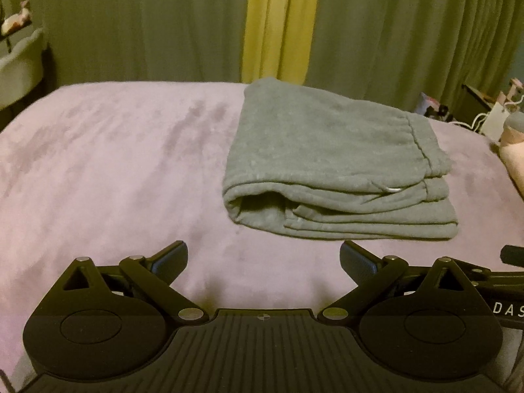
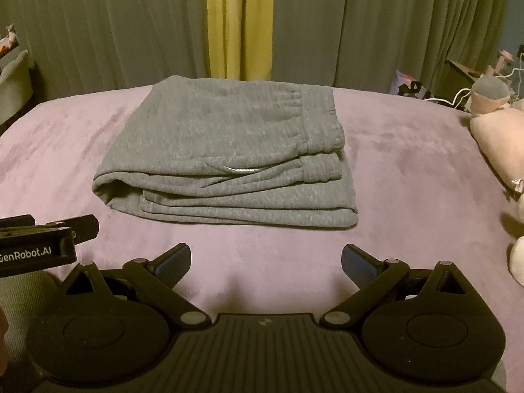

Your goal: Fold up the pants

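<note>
The grey sweatpants (image 1: 330,163) (image 2: 229,157) lie folded into a thick rectangular stack on the purple blanket (image 1: 114,180) (image 2: 409,180), waistband to the right, a white drawstring tip showing at the front edge. My left gripper (image 1: 263,260) hovers over the blanket, in front of and left of the stack, open and holding nothing. In the right wrist view my right gripper (image 2: 265,262) is open in front of the stack, nothing between its fingers. The left gripper's body (image 2: 39,245) shows at the left edge of that view.
Grey-green curtains (image 2: 360,32) with a yellow strip hang behind the bed. Pink plush toys (image 2: 497,131) lie at the bed's right edge. A light chair (image 1: 19,68) stands at the far left. Clutter and white cables (image 2: 458,95) sit at the back right.
</note>
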`<state>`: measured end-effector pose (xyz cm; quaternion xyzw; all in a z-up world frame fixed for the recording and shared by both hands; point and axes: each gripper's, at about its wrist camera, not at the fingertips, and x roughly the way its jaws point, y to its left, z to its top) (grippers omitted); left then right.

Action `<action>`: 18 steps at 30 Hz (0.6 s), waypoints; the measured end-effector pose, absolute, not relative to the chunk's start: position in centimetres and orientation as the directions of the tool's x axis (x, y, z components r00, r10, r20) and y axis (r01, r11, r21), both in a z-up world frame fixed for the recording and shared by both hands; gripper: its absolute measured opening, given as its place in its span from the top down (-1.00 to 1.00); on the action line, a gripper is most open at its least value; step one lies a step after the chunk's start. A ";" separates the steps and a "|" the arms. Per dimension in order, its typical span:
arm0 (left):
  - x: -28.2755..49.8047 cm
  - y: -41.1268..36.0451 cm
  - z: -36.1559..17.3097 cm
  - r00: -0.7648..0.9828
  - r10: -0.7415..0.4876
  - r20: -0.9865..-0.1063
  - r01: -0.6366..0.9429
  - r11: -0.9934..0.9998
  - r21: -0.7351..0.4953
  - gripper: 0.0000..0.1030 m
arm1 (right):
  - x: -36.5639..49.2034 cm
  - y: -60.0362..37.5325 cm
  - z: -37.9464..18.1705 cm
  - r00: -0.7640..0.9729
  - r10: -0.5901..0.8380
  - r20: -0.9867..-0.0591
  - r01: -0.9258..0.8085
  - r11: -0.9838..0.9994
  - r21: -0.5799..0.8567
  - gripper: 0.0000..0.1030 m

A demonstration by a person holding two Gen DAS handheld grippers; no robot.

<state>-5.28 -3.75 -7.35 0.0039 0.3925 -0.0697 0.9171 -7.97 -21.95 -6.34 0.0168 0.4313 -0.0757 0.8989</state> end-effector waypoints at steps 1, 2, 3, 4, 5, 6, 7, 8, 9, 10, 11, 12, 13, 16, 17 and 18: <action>-5.3 -3.9 -7.3 0.684 -0.122 -0.719 0.135 0.990 -0.040 -0.98 | -8.0 -21.9 -6.4 0.617 -0.122 -0.777 0.151 0.988 -0.036 -0.91; -5.4 -4.0 -7.2 0.684 -0.122 -0.719 0.138 0.990 -0.036 -0.98 | -8.0 -21.9 -6.4 0.617 -0.122 -0.778 0.150 0.988 -0.036 -0.91; -5.4 -4.1 -7.2 0.683 -0.121 -0.720 0.142 0.989 -0.032 -0.98 | -7.9 -21.9 -6.4 0.615 -0.121 -0.779 0.149 0.988 -0.036 -0.91; -5.4 -4.3 -7.2 0.683 -0.122 -0.720 0.145 0.989 -0.030 -0.98 | -7.9 -21.9 -6.4 0.614 -0.121 -0.780 0.149 0.988 -0.036 -0.91; -5.4 -4.4 -7.2 0.683 -0.125 -0.720 0.150 0.988 -0.029 -0.98 | -7.9 -21.9 -6.4 0.613 -0.121 -0.781 0.148 0.988 -0.037 -0.91; -5.4 -4.5 -7.1 0.683 -0.127 -0.720 0.155 0.988 -0.027 -0.98 | -7.8 -21.9 -6.5 0.612 -0.121 -0.782 0.147 0.988 -0.038 -0.92; -5.5 -4.6 -7.1 0.683 -0.128 -0.719 0.159 0.987 -0.025 -0.98 | -7.8 -21.9 -6.5 0.611 -0.122 -0.782 0.147 0.988 -0.040 -0.92; -5.5 -4.7 -7.1 0.683 -0.130 -0.719 0.163 0.986 -0.024 -0.98 | -7.8 -21.9 -6.4 0.613 -0.124 -0.780 0.148 0.988 -0.041 -0.91; -5.6 -4.8 -7.1 0.682 -0.132 -0.719 0.167 0.986 -0.022 -0.98 | -7.9 -21.8 -6.4 0.614 -0.123 -0.779 0.147 0.988 -0.040 -0.91; -5.6 -4.8 -7.1 0.682 -0.132 -0.719 0.168 0.985 -0.021 -0.98 | -7.9 -21.8 -6.4 0.615 -0.121 -0.779 0.145 0.989 -0.039 -0.91; -5.6 -4.9 -7.1 0.682 -0.132 -0.719 0.170 0.985 -0.019 -0.98 | -7.9 -21.8 -6.4 0.615 -0.121 -0.779 0.146 0.989 -0.039 -0.92; -5.6 -5.0 -7.1 0.682 -0.132 -0.719 0.173 0.985 -0.017 -0.98 | -7.9 -21.8 -6.4 0.615 -0.122 -0.779 0.146 0.988 -0.039 -0.92; -5.7 -5.0 -7.1 0.682 -0.132 -0.719 0.175 0.984 -0.015 -0.98 | -7.9 -21.8 -6.5 0.615 -0.120 -0.779 0.145 0.989 -0.038 -0.92; -5.7 -5.1 -7.1 0.681 -0.130 -0.720 0.178 0.984 -0.010 -0.98 | -7.9 -21.8 -6.4 0.612 -0.120 -0.781 0.145 0.989 -0.038 -0.92; -5.7 -5.1 -7.1 0.681 -0.130 -0.720 0.177 0.984 -0.011 -0.98 | -8.0 -21.9 -6.4 0.614 -0.119 -0.780 0.144 0.989 -0.038 -0.92; -5.7 -5.1 -7.1 0.681 -0.130 -0.720 0.176 0.984 -0.012 -0.98 | -8.0 -21.9 -6.4 0.614 -0.120 -0.780 0.143 0.989 -0.039 -0.91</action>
